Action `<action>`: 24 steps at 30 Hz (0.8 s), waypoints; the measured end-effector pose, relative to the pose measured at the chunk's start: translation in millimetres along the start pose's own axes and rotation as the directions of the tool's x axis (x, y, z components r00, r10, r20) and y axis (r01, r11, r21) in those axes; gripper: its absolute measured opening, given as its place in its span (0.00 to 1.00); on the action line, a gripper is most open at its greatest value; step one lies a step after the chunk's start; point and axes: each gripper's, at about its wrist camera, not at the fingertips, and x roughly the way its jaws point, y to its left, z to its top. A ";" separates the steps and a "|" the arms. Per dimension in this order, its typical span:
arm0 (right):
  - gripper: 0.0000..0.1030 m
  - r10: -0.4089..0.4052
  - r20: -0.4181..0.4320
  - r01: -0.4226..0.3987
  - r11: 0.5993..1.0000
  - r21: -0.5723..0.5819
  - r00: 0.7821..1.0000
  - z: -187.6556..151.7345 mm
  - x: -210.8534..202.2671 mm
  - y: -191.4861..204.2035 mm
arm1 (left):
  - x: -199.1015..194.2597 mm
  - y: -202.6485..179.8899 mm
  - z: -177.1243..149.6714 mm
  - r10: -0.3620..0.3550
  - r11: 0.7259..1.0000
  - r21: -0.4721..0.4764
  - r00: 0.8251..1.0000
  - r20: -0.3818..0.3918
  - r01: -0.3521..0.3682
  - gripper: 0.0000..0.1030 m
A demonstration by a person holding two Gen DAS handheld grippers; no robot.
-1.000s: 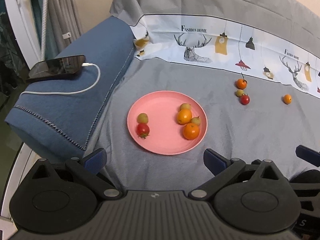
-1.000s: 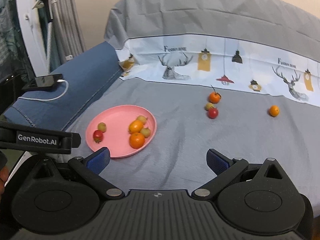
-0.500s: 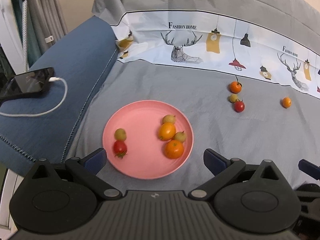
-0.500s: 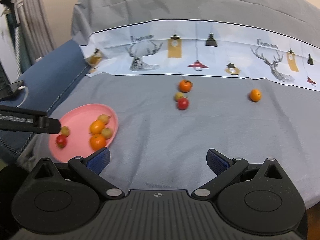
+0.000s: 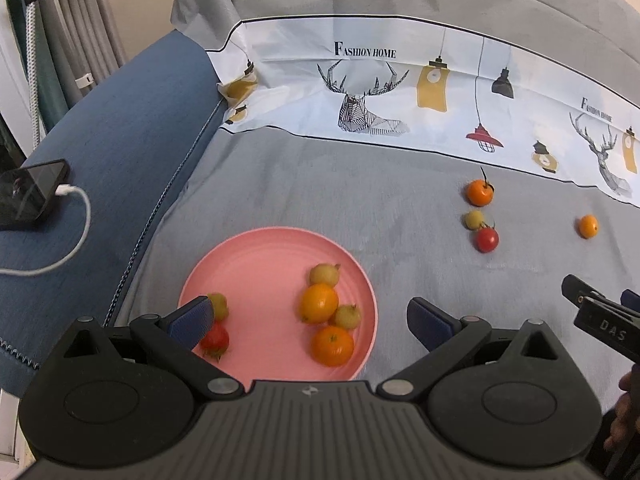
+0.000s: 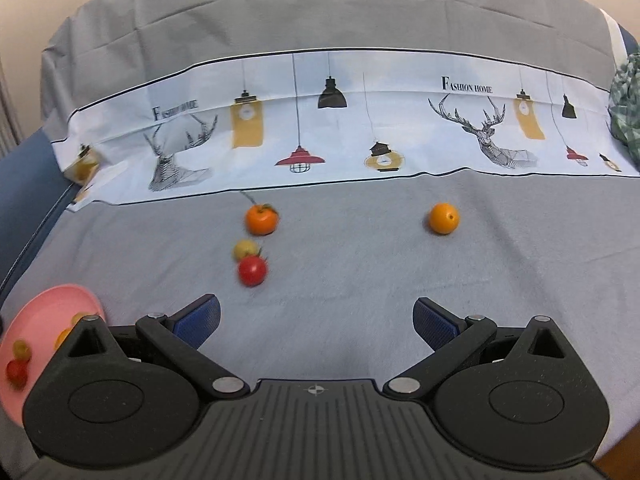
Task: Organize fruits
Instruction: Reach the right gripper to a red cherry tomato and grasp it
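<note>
Left gripper (image 5: 310, 322) spread wide over round pink plastic plate (image 5: 256, 256), its finger half-hiding a small yellow-green fruit (image 5: 219, 305), right gripper (image 6: 316, 320) also wide open, plate edge-cropped there, loose red cherry tomato (image 6: 252, 271) on grey bedsheet (image 6: 360, 264) kinda blurry

You see pink plate (image 5: 276, 248), orange tangerines (image 5: 333, 345), red tomato (image 6: 252, 271), grey sheet (image 6: 360, 272), white deer-and-lamp printed band (image 6: 360, 136).

A pink plate (image 5: 256, 256) is laid flat on the grey sheet, and six small fruits are held in it (two oranges, three yellowish ones, one red tomato (image 5: 216, 339)). Four more are scattered apart: an orange (image 6: 261, 219), a yellow fruit (image 6: 245, 249) touching a tomato (image 6: 252, 271), and a lone orange (image 6: 444, 218).
</note>
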 end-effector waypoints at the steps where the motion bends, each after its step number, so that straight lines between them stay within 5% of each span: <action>1: 0.99 0.005 0.006 -0.005 1.000 -0.010 1.000 0.0 8.7 1.3 | 1.5 -0.6 1.9 0.004 1.000 -0.001 1.000 0.001 -0.004 1.00; 11: 0.99 0.035 -0.023 -0.038 0.990 -0.135 0.999 2.4 118.2 39.3 | 16.9 6.3 14.1 0.046 0.999 -0.011 0.999 -0.015 -0.046 1.00; 19: 0.93 -0.010 -0.018 0.007 0.988 -0.157 1.000 -0.8 153.5 39.4 | 26.1 9.7 16.7 0.059 0.998 -0.013 0.998 -0.036 -0.060 1.00; 20: 0.89 -0.006 -0.006 0.005 0.987 -0.159 1.000 -1.9 152.3 38.3 | 26.7 8.4 17.2 0.059 0.998 -0.009 0.998 -0.036 -0.059 1.00; 22: 0.51 0.013 0.018 -0.009 0.984 -0.178 1.000 -2.9 147.8 38.0 | 27.1 4.7 18.1 0.058 0.998 -0.002 0.998 -0.035 -0.058 1.00; 24: 0.29 -0.002 0.021 0.006 0.980 -0.201 1.000 -3.3 143.7 38.0 | 28.1 0.2 19.6 0.056 0.998 0.005 0.998 -0.032 -0.056 1.00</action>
